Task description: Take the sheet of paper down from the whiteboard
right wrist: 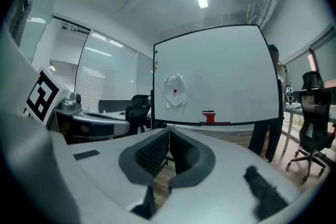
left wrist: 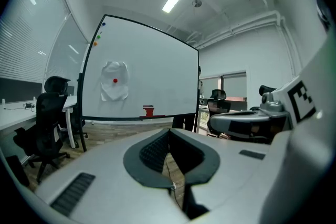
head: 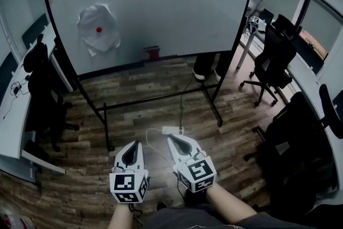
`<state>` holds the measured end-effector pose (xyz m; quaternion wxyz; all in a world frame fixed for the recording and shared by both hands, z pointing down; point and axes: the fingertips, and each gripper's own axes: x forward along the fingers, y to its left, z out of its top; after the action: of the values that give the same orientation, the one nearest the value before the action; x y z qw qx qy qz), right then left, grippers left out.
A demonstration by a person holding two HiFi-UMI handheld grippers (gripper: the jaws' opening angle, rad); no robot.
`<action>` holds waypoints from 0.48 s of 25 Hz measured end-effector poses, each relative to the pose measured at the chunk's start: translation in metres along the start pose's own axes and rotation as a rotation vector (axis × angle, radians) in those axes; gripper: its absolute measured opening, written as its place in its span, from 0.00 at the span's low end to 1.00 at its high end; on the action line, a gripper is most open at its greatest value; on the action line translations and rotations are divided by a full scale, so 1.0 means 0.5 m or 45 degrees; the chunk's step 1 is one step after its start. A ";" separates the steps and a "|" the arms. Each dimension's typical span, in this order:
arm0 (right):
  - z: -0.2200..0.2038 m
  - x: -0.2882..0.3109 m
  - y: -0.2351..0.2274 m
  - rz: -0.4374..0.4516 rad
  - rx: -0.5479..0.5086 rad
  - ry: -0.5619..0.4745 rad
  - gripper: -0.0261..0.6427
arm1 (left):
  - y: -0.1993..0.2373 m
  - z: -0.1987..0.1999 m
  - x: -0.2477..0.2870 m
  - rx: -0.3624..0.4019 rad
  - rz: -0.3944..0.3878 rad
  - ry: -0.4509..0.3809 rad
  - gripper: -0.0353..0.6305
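Far off to the left of both tongs, a black office chair (head: 40,83) stands against a long white bench (head: 10,115). The sheet of paper (head: 98,28) hangs crumpled on the whiteboard (head: 177,2), pinned there by a red magnet (head: 98,29). It is well ahead of the left tongs (head: 136,144), off to their left and well apart from them. The left tongs are held low over the wooden floor (head: 134,99), jaws closed tip to tip with nothing in them. A red eraser (head: 152,53) sits on the board's lower ledge, roughly straight ahead between the two tongs. A white power strip (head: 172,130) lies on the floor just beyond the tips. The right tongs (head: 172,139), just beside the left pair, are likewise closed and empty, pointing toward the board. Further right, a person (head: 206,64) stands behind the board's far edge. Beyond that are more black chairs (head: 273,56), well to the right of the right tongs.
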<state>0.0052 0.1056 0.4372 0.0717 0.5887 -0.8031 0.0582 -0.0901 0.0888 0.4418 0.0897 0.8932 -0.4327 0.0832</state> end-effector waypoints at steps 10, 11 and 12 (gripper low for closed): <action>0.027 0.100 -0.177 0.177 -0.004 -0.013 0.07 | -0.037 0.046 0.180 0.006 0.150 0.008 0.07; 0.032 0.108 -0.199 0.192 -0.005 -0.016 0.07 | -0.042 0.054 0.198 0.004 0.169 0.004 0.07; 0.035 0.115 -0.220 0.205 -0.002 -0.018 0.07 | -0.048 0.061 0.215 0.002 0.188 0.002 0.07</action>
<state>0.0924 0.0157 0.4315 0.0616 0.5225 -0.8484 0.0588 -0.0036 0.0148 0.4344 0.0831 0.8588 -0.4973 0.0905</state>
